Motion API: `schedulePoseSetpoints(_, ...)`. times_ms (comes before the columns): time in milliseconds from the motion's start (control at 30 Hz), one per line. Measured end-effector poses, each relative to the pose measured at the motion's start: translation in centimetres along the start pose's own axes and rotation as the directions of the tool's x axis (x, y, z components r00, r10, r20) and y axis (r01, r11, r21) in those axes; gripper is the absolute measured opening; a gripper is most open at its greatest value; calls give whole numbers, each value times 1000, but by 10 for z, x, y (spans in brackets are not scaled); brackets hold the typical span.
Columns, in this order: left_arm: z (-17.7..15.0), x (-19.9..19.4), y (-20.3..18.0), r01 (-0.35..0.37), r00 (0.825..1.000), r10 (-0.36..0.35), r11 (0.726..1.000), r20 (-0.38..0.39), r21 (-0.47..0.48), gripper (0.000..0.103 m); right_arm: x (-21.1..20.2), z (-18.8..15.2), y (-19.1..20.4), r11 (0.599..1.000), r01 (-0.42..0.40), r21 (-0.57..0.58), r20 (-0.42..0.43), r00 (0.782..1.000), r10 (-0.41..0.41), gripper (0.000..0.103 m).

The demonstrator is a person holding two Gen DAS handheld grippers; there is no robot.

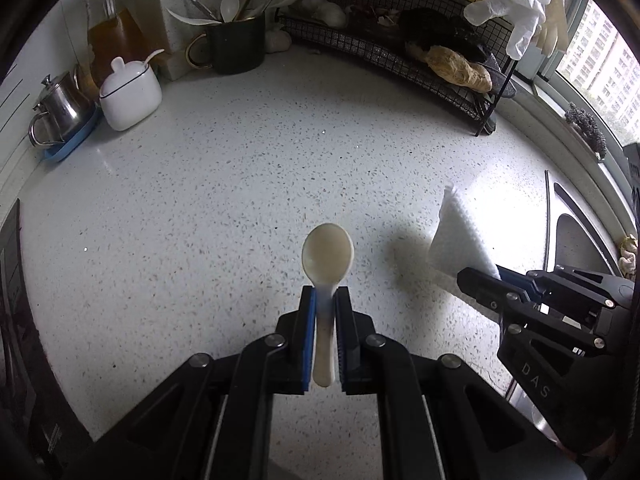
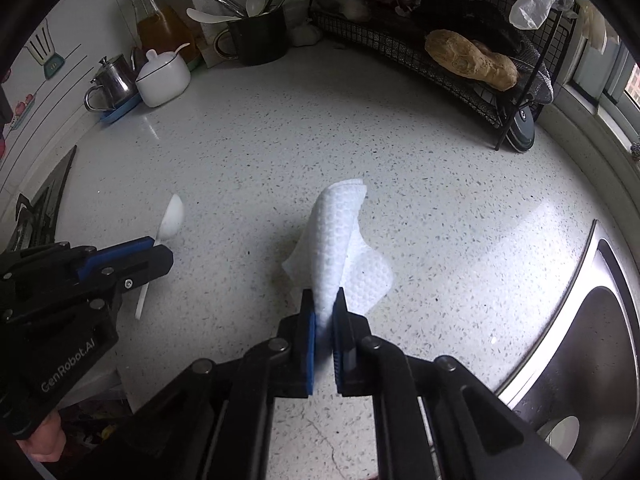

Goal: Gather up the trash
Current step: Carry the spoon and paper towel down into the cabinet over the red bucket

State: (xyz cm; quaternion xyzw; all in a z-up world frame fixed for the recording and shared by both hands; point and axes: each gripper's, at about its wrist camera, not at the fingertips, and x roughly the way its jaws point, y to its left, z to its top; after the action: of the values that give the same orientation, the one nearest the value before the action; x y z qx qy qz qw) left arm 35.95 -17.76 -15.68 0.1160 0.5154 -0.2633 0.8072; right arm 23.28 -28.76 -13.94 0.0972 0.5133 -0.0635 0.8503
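My left gripper (image 1: pixel 324 294) is shut on the handle of a white plastic spoon (image 1: pixel 328 252), held above the speckled white countertop (image 1: pixel 240 168) with the bowl pointing away. My right gripper (image 2: pixel 323 300) is shut on a white embossed paper towel (image 2: pixel 336 236), which stands up from the jaws. The right gripper (image 1: pixel 480 280) shows in the left wrist view at right with the towel (image 1: pixel 460 236). The left gripper (image 2: pixel 156 250) shows in the right wrist view at left with the spoon (image 2: pixel 172 218).
At the back stand a steel pot (image 1: pixel 60 108) on a blue dish, a white sugar jar (image 1: pixel 130 94), an oil bottle (image 1: pixel 108 28), a dark utensil mug (image 1: pixel 236 44) and a black wire rack (image 1: pixel 420 60). A steel sink (image 2: pixel 592 312) lies at right.
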Motion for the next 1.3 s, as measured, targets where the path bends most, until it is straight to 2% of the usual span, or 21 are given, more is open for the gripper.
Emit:
schedulePoseSetpoints(433, -81, -74, 28, 0, 999, 0, 1000, 51, 2, 8, -70, -66, 61, 999, -27, -28, 76, 997, 29, 6)
schedulePoseSetpoints(800, -182, -130, 52, 1, 998, 0, 1000, 61, -6, 8, -101, -131, 115, 998, -41, -45, 90, 995, 45, 6)
schedulePoseSetpoints(1033, -236, -141, 66, -7, 1000, 8, 1000, 28, -25, 8, -102, -172, 136, 997, -60, -53, 52, 997, 63, 6)
schedulePoseSetpoints(1300, -284, -119, 76, 9, 998, -13, 997, -57, -78, 8, -78, -208, 146, 994, -92, -64, -32, 995, 90, 6)
